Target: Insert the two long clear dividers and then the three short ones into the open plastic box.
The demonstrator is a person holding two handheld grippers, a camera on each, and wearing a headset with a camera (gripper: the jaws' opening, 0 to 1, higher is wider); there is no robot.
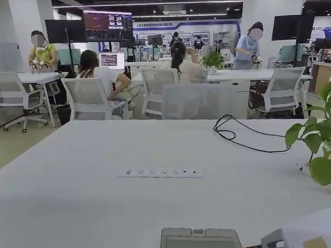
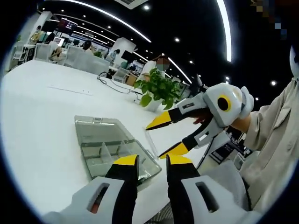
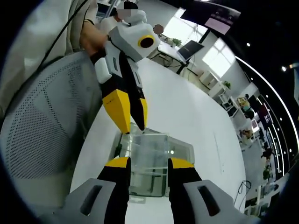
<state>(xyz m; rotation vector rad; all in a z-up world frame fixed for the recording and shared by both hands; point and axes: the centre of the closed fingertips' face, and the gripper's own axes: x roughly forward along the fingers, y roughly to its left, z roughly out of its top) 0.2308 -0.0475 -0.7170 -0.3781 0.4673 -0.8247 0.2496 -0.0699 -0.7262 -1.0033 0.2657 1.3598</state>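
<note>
The clear plastic box (image 2: 96, 128) lies open on the white table (image 2: 37, 116), and its far edge shows at the bottom of the head view (image 1: 198, 238). Clear dividers (image 2: 105, 148) stand inside it and split it into compartments. My left gripper (image 2: 152, 161) is open and hovers just short of the box's near corner, nothing between its fingers. My right gripper (image 2: 168, 136) reaches in from the right, open wide over the box's right edge. In the right gripper view the box (image 3: 147, 154) lies just past my open right gripper (image 3: 149, 163), with the left gripper (image 3: 131, 116) pointing down at its far rim.
A potted plant (image 2: 159, 88) stands beyond the box, at the table's right in the head view (image 1: 318, 137). A black cable (image 1: 236, 135) and a flush power strip (image 1: 159, 172) lie mid-table. A mesh chair (image 3: 42, 126) is at the table's near edge. People sit at desks behind.
</note>
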